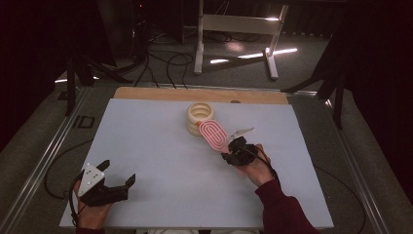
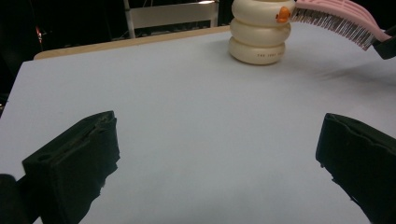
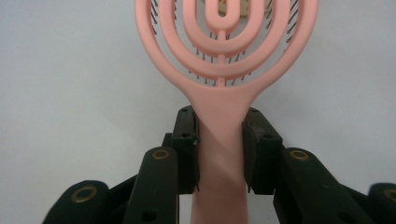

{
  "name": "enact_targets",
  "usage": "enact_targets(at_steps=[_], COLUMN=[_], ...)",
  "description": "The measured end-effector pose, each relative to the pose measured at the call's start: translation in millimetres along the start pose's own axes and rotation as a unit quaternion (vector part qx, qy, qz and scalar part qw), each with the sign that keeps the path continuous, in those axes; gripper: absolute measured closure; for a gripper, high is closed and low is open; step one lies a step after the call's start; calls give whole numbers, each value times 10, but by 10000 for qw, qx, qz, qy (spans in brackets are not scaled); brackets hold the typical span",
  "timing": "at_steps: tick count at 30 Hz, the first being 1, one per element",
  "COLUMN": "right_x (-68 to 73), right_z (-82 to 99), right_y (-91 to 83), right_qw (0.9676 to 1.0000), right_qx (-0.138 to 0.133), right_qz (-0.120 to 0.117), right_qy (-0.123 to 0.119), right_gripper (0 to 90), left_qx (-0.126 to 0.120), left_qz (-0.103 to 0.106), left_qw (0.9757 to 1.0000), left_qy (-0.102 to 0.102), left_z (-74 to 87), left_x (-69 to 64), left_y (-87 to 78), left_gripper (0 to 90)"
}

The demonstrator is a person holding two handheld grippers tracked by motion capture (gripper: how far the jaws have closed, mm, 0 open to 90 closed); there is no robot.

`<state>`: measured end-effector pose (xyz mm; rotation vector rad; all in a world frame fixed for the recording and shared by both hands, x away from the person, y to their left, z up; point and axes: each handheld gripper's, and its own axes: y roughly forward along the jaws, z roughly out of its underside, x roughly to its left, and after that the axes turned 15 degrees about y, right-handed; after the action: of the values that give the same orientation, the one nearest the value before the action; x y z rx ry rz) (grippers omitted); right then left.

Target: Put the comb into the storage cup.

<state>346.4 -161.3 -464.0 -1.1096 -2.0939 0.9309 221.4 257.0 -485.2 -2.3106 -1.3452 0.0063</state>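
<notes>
- Pink brush (image 3: pixel 226 56) sits clamped by its handle in the right claw (image 3: pixel 220 149); both pads press the handle's flanks just below the head, and the grip looks square.
- High view: the brush (image 1: pixel 213 134) is at centre frame, its head slanting up-left from the right claw (image 1: pixel 237 148) toward the cream holder (image 1: pixel 200 117); the far tip overlaps the holder's near rim.
- Left gripper view: the brush (image 2: pixel 338 21) is at upper right, bristles down, its tip touching or just short of the holder (image 2: pixel 259 30) top, beside an orange mark. Contact cannot be told for certain.
- Holder is a stack of cream rings, open at the top, upright on the table (image 1: pixel 160 161) above centre.
- Left claw (image 1: pixel 117 183) rests at lower left of the high view, jaws apart, nothing between them, well apart from the holder.
- Judged step: bringing the brush to the holder, probably to set it in or on the opening.
- To do it well: keep the clamp firm, since a handle-end grip leaves a long lever and the head may droop or twist.
- Lift the tip clear of the rim before moving across; a sideways push could slide or tip the light-looking holder.
- Centre the head over the opening from above, then lower slowly.
- If the holder shifts, the free left claw could steady its lower ring.
- Release only once the brush bears its own weight.
</notes>
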Motion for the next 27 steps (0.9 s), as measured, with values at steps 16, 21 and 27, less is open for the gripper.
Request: enact_targets(at_steps=[16, 21, 27], right_x=[-10, -12, -10], right_z=[-13, -25, -36], right_y=[-157, -173, -209], right_qw=[9991, 9986, 9974], right_qx=[-377, -486, -677], right_qz=[-155, -176, -220], right_qy=[91, 111, 96], right_gripper=[698, 698, 698], left_qx=[90, 159, 184], left_qz=[-23, -22, -81], left_qw=[9999, 9999, 9998], left_qy=[-49, -38, -79], left_z=[-7, -24, -58], left_x=[-7, -22, -3], left_y=[24, 51, 47], left_gripper=[2, 2, 1])
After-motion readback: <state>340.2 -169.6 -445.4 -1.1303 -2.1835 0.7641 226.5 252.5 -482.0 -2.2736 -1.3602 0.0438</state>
